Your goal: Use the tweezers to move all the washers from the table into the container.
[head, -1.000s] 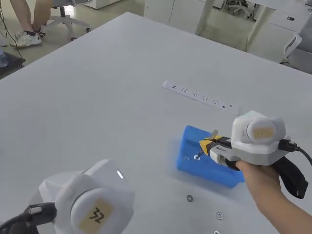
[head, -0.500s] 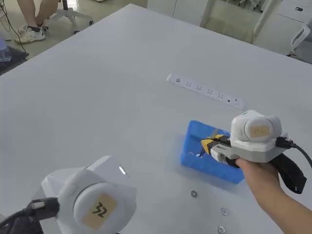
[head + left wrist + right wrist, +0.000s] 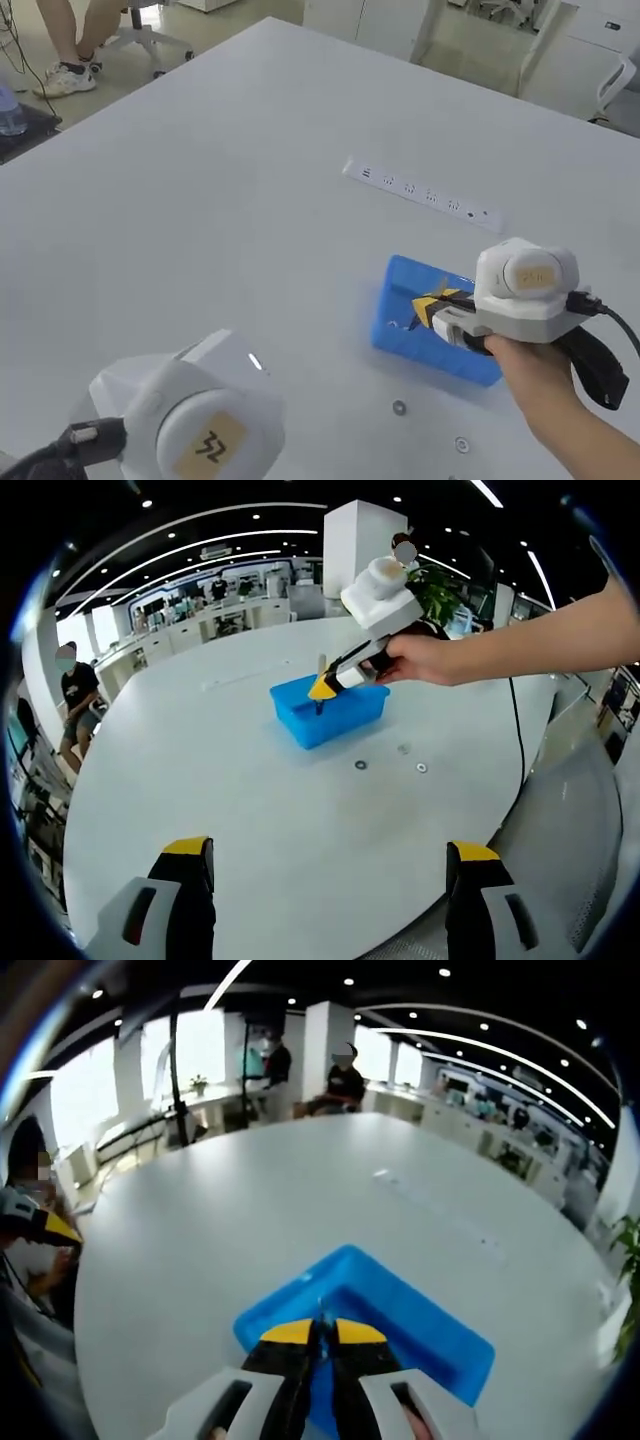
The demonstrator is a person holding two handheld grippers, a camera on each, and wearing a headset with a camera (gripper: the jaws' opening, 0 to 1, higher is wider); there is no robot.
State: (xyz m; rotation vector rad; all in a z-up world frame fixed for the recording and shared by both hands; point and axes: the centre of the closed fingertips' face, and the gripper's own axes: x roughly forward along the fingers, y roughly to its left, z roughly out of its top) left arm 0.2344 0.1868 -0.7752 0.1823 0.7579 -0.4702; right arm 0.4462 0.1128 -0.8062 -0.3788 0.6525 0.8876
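The right gripper (image 3: 315, 1334) has its yellow-tipped jaws pinched almost together on the tweezers (image 3: 319, 1312). These are a thin metal pair that sticks out between the jaws and points down into the blue container (image 3: 440, 1352).

In the left gripper view, the right gripper (image 3: 322, 687) hangs just above the container (image 3: 345, 720), over 1 of its rims. The tweezers (image 3: 320, 704) slant down with their tips inside the walls, and a person's hand (image 3: 420, 660) is wrapped round the white body behind. I can't tell whether a washer sits between the tweezer tips; they are too fine to make out.

The left gripper (image 3: 330, 900) is well away from the container, on the person's side of it. Its 2 jaws are spread wide with nothing between them, and bare table (image 3: 250, 820) runs from them up to the container.

The left gripper view shows 3 washers (image 3: 360, 765) lying flat on the table outside the container, near its wall on the person's side. They are apart from each other and touch nothing. The head view shows 2 of them (image 3: 399, 407), close to the container's (image 3: 395, 300) near long wall and off to the side of the right gripper (image 3: 432, 303), which is over the container's middle. None of them is near the left gripper.

On the far side of the container, a white power strip (image 3: 420, 190) lies flat on the table, clear of the container. People stand and sit well beyond it at the edge of the room.
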